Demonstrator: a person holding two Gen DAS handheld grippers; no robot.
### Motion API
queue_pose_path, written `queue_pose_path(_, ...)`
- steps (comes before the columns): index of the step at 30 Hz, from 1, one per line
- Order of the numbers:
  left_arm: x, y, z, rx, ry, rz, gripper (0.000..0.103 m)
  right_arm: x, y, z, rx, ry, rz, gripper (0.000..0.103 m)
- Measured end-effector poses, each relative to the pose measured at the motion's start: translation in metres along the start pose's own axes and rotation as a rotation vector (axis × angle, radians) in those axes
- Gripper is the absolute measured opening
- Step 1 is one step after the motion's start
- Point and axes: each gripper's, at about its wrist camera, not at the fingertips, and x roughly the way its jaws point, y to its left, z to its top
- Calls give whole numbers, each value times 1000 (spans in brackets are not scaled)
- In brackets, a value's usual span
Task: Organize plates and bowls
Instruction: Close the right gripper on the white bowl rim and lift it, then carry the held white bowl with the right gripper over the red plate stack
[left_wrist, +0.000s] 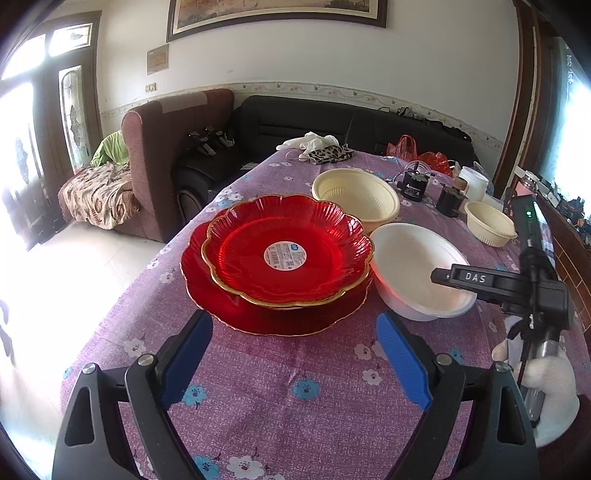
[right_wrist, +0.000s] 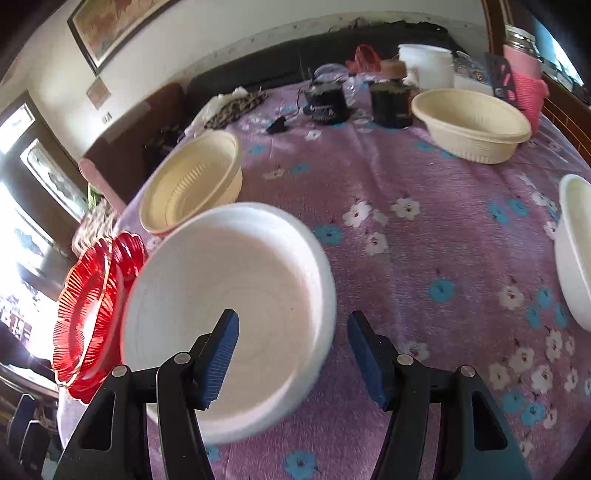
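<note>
Two red scalloped plates (left_wrist: 286, 254) lie stacked on the purple flowered tablecloth (left_wrist: 295, 387); they also show at the left of the right wrist view (right_wrist: 88, 314). A white bowl (left_wrist: 413, 262) stands to their right. My left gripper (left_wrist: 295, 350) is open and empty, in front of the plates. My right gripper (right_wrist: 291, 350) is open; its left finger is over the inside of the white bowl (right_wrist: 229, 295) and its right finger is outside the rim. It also shows in the left wrist view (left_wrist: 443, 277). Two cream bowls (left_wrist: 354, 199) (left_wrist: 489, 221) stand further back.
A second white bowl (right_wrist: 576, 251) is at the right edge. Black jars (right_wrist: 327, 99), a white tub (right_wrist: 428, 66), a pink basket (right_wrist: 524, 81) and cloths (left_wrist: 325, 147) sit at the table's far end. Sofas stand beyond the table.
</note>
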Motion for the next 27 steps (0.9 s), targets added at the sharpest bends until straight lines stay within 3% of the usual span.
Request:
queue_pose_path(1,1,1,0,-4,0,2,90,3,1,1,-7,9,-10,65)
queue_pose_path(2,1,3,1,-11,1,2,90,4,2,1,-14,14,-14,53)
queue_pose_path(3,2,5,1,-21,1,1,90,5,2,1,-26,22,-13,31)
queue_pose_path(5,2,11,3,-46,1,-1,90,6,2,0,-34,43,-20,20)
queue_pose_path(10,4,23,4,-115,20,-41,90,-8,-8,-6,-49,32,-44,16)
queue_pose_path(13,3,16,4,-103,25,-66,90,-21,-21,-12,-51,40,-38,16)
queue_pose_path(19,3,-23,2,-6,43,-149,90,-55,-54,-31,-45,53,-41,16)
queue_pose_path(25,24,-67,2,47,162,-288,90,-79,-88,-46,-23,44,-62,16)
queue_pose_path(27,30,-81,1,55,184,-301,90,-82,-95,-48,-14,38,-61,16)
